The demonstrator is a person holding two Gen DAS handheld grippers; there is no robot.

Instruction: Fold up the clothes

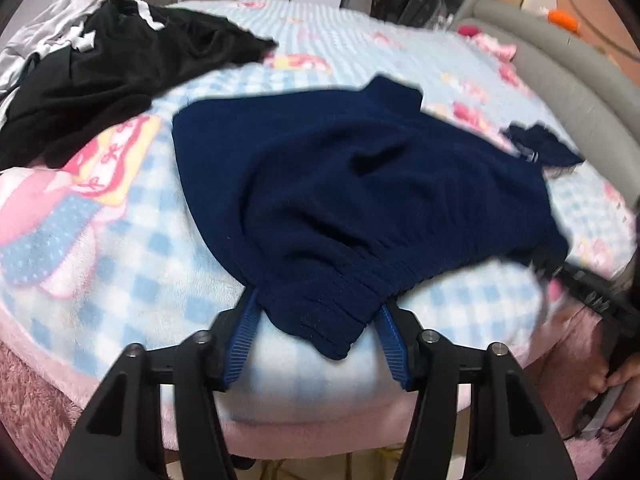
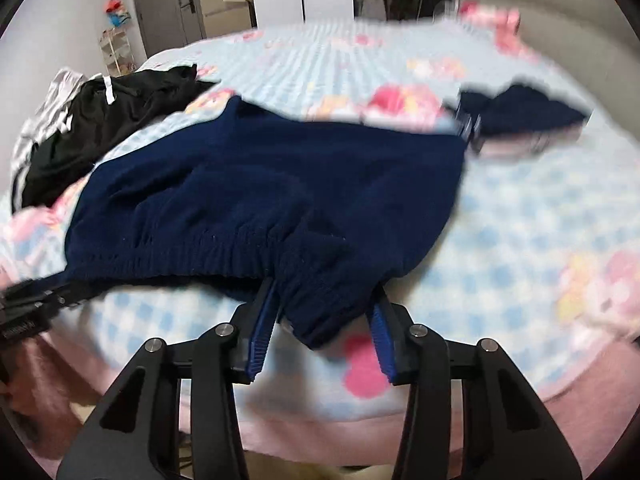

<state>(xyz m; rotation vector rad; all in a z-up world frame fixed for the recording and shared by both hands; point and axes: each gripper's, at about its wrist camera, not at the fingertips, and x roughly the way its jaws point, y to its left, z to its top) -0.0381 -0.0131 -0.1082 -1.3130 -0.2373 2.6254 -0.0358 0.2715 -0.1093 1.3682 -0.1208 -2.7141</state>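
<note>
A navy knitted sweater (image 1: 340,184) (image 2: 260,184) lies spread on the bed, ribbed hem towards me. My left gripper (image 1: 316,300) straddles one hem corner: the blue pads (image 1: 240,344) stand well apart, and the cloth bunches between them and hides the tips. My right gripper (image 2: 326,292) straddles the other hem corner the same way, jaws partly apart around the bunched rib. Each gripper also shows at the edge of the other view, the right gripper (image 1: 580,284) and the left gripper (image 2: 36,300). The pictures are blurred.
A blue checked blanket (image 1: 140,240) (image 2: 520,220) with pink pictures covers the bed. A black garment (image 1: 100,72) (image 2: 100,128) and a grey one (image 1: 52,12) lie far left. A small navy piece (image 1: 540,148) (image 2: 520,112) lies far right by the grey headboard (image 1: 560,72).
</note>
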